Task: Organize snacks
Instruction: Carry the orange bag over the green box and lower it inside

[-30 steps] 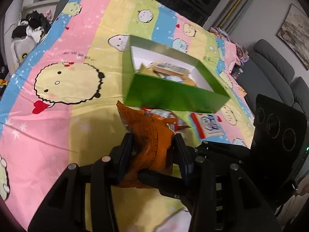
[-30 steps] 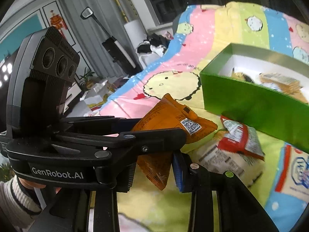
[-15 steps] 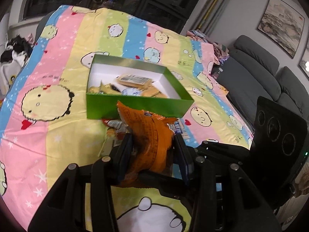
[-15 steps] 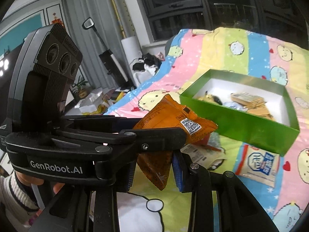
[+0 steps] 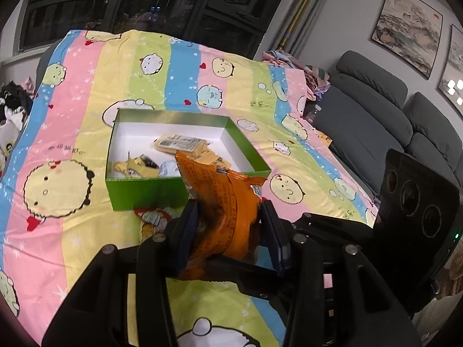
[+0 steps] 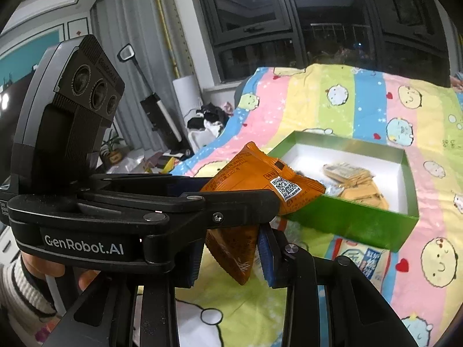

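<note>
1. The left hand-held gripper (image 5: 230,231) is closed on an orange snack packet (image 5: 224,202). Its two blue-padded fingers pinch the packet near its lower half, so the upper part stands free above them.

2. In the right wrist view the same orange packet (image 6: 260,182) hangs in the air in front of the green box (image 6: 356,225), its QR-code corner pointing toward the box. Judging from the task, it is held up like this to clear the box's near wall before being dropped in.

3. The right hand-held gripper (image 6: 231,257) sits just below and beside the left one. The packet's lower corner dangles between its fingers, which stand partly apart. I cannot tell whether they touch the packet or only bracket it.

4. The green box (image 5: 144,193) lies open on the striped cartoon bedsheet (image 5: 72,133), white inside. It already holds several packets: tan ones (image 5: 181,143) toward the back and a yellow one (image 5: 130,166) at the near left.

5. Loose snacks remain on the sheet outside the box: a red-and-white packet (image 5: 153,217) against the near wall, and a white-and-blue packet (image 6: 361,257) seen from the right wrist.

6. The held packet and the gripper bodies hide the box's near right corner and much of the sheet below. The print on every packet is too small to read.
</note>
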A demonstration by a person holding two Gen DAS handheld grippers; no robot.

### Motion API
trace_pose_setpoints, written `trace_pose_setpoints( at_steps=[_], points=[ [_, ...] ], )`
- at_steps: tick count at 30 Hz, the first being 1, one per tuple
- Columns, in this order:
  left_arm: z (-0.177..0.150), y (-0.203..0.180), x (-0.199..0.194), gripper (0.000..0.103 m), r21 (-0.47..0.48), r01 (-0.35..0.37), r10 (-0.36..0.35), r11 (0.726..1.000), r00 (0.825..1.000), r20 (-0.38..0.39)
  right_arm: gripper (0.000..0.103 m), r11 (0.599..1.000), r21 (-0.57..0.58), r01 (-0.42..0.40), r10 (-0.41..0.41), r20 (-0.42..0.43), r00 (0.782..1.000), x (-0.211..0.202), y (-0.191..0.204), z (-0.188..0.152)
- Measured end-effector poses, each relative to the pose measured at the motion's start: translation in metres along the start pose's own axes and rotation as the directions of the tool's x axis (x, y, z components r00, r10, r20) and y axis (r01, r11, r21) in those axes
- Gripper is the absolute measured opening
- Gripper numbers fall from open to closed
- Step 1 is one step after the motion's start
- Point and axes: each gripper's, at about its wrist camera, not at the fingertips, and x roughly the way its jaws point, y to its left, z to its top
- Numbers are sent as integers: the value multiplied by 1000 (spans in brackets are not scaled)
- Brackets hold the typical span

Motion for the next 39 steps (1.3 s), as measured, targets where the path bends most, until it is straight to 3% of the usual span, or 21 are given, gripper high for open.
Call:
trace_pose_setpoints(
  at_steps=[22, 39],
  points=[
    [52, -16, 34, 45, 93, -24, 23, 995, 1000, 11, 36, 998, 47, 33, -37, 93, 995, -1, -46, 31],
    [81, 11, 93, 45, 48, -35, 36, 998, 999, -23, 36, 997, 64, 46, -51, 72, 996, 38, -96, 45]
  ],
)
